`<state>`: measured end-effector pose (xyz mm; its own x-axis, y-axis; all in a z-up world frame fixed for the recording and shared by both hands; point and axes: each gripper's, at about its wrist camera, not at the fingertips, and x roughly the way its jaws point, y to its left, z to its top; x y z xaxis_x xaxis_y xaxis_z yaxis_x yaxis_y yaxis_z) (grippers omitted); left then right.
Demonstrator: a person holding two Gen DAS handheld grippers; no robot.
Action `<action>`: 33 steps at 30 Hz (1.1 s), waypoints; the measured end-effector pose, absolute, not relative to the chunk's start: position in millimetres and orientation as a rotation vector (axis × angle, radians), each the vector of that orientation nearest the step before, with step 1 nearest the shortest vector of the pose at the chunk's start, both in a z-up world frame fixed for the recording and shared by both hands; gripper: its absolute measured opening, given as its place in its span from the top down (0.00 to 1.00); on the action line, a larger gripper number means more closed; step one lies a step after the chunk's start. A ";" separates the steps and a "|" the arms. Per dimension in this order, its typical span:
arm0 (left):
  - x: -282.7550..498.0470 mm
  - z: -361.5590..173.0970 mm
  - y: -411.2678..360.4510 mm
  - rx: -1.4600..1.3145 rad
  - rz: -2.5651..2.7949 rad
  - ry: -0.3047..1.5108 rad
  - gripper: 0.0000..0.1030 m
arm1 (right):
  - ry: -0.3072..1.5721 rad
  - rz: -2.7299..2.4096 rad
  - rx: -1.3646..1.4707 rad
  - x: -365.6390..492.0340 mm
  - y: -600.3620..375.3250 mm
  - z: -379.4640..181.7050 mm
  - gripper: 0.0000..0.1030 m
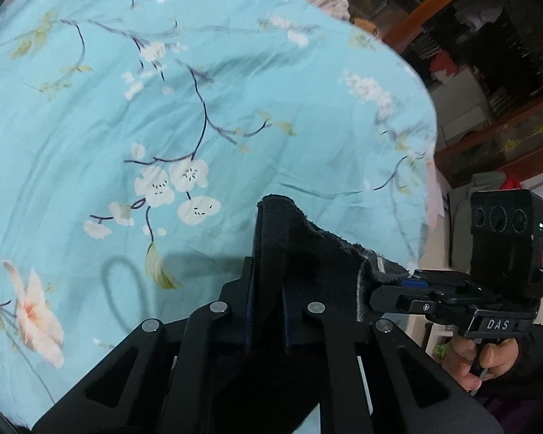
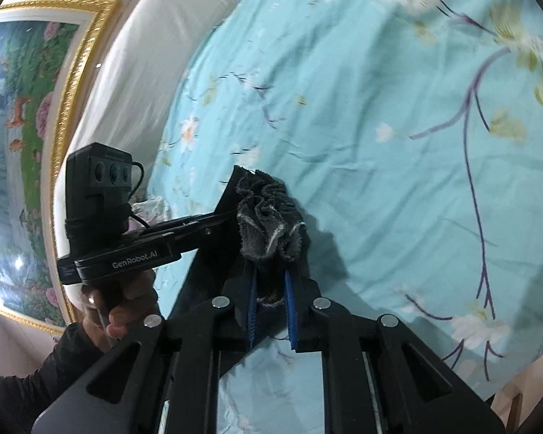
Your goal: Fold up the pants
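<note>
Pants, dark and fleecy, are pinched at one bunched edge by both handheld grippers above a bed. Between the blue-lined fingers of the right gripper a ruffled wad of the fabric stands up past the tips, the jaws drawn nearly together on it. In the left wrist view, the left gripper has its narrow fingers clamped close on a peak of the same dark cloth, which runs off to the right of the tips toward the right gripper; there a person's right hand squeezes the trigger grip. Seen from the right wrist, the left gripper comes in from the left of the fingers, carried by the person's left hand in a dark sleeve. Beyond and below both sets of tips spreads a turquoise bedcover printed with blossoms and branches, with a white pillow or headboard pad and a gilt-framed painting farther out on the left. How the rest of the garment hangs cannot be told; most of it is hidden under the tools. Judging from this, the fold is at an early or middle stage: an edge is secured, while laying it over and smoothing remain to be done.
</note>
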<state>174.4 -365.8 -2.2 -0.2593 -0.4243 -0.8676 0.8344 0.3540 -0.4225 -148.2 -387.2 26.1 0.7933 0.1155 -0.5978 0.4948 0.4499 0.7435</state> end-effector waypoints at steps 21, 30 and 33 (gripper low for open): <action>174.8 107.9 -200.9 0.056 -1.159 1.143 0.90 | 0.582 0.286 0.986 -76.3 -298.7 98.3 0.86; 171.0 78.3 -119.8 -0.090 -1.025 1.178 0.90 | 0.740 0.407 0.969 -32.4 -249.5 65.2 0.86; 171.5 62.6 -101.1 -0.125 -0.978 1.200 0.90 | 0.800 0.426 0.964 -18.5 -235.0 51.7 0.86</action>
<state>171.5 -101.1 62.6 0.0236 -0.6906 -0.7228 0.5687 0.6039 -0.5585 -18.5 -235.0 51.7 0.6461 0.6445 -0.4089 0.0203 0.5211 0.8533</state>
